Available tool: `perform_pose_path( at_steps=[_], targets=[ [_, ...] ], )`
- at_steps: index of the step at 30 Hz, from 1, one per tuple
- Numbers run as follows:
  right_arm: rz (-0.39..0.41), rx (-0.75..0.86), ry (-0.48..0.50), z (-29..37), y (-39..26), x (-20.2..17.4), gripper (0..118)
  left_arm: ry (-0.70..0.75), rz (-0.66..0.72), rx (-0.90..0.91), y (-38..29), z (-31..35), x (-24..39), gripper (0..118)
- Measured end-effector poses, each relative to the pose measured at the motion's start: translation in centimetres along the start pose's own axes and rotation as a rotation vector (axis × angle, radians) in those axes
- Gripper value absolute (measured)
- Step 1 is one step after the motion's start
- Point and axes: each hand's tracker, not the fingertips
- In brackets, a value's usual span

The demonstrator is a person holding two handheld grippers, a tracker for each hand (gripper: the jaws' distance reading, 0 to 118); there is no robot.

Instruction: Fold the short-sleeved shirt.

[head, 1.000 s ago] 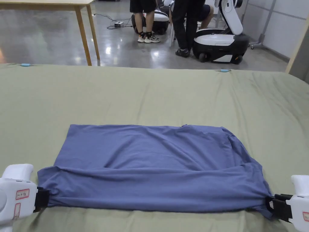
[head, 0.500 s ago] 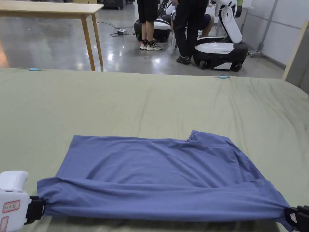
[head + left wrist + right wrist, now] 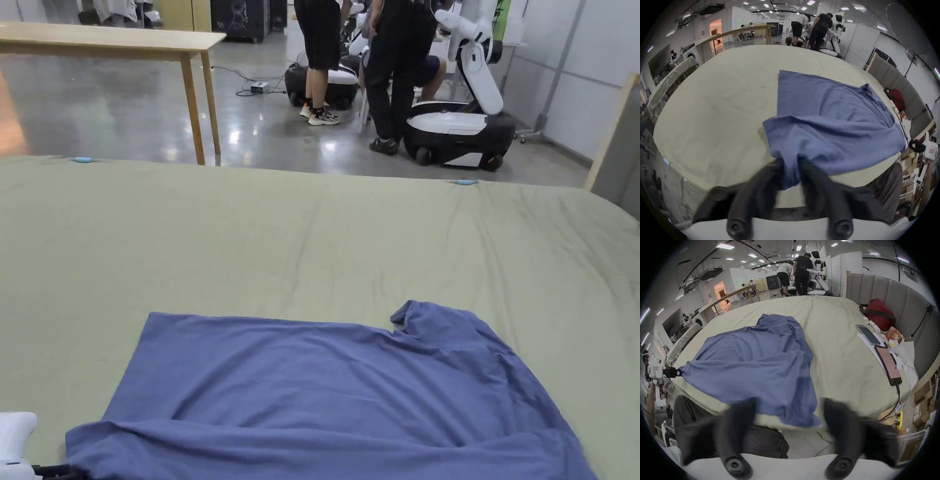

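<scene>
Holding the shirt (image 3: 826, 113) corner clamped in my left tool (image 3: 790, 172); right tool (image 3: 788, 415) stands apart, empty. Judged next: regrasp the near right corner, fold over the bed (image 3: 312, 225).

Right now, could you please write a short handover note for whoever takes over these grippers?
Left gripper: shut on the near left corner of the blue short-sleeved cotton shirt.
Right gripper: open, jaws wide apart; the shirt's near right corner lies loose between them, draped over the bed edge.
Shirt: spread crosswise on the olive-green bed sheet, one sleeve bunched at the far right.
Done: the shirt is laid out.
Left: regrip the right corner, then fold.
</scene>
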Motion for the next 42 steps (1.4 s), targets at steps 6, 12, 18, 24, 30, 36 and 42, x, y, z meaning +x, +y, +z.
perform_pose_path(
  at_steps=[6, 12, 18, 24, 30, 36, 42],
  targets=[
    [-0.028, 0.089, -0.033, 0.6, 2.9, -0.3, 111, 0.066, 0.083, 0.071, 1.7, 1.5, -1.3, 94],
    [-0.053, 0.199, -0.083, -1.8, 7.4, -1.0, 8, 0.080, -0.003, 0.159, 7.1, 0.0, 1.3, 9],
    [-0.047, 0.188, -0.065, -6.2, 11.2, -1.3, 5, 0.079, -0.042, 0.134, 14.3, -7.3, 3.0, 9],
    [-0.024, 0.146, -0.067, -9.8, 13.3, -0.5, 5, 0.140, -0.055, 0.040, 19.6, -15.6, 3.0, 9],
    [-0.007, 0.115, -0.082, -11.3, 14.0, 0.7, 5, 0.187, -0.029, 0.012, 21.1, -19.1, 2.6, 110],
    [-0.015, 0.089, -0.095, -12.1, 14.5, 1.5, 5, 0.205, -0.043, -0.051, 21.1, -20.7, 2.2, 95],
    [-0.011, 0.062, -0.089, -14.4, 16.4, 1.9, 5, 0.117, -0.065, -0.022, 21.1, -19.7, 3.1, 6]
  ],
)
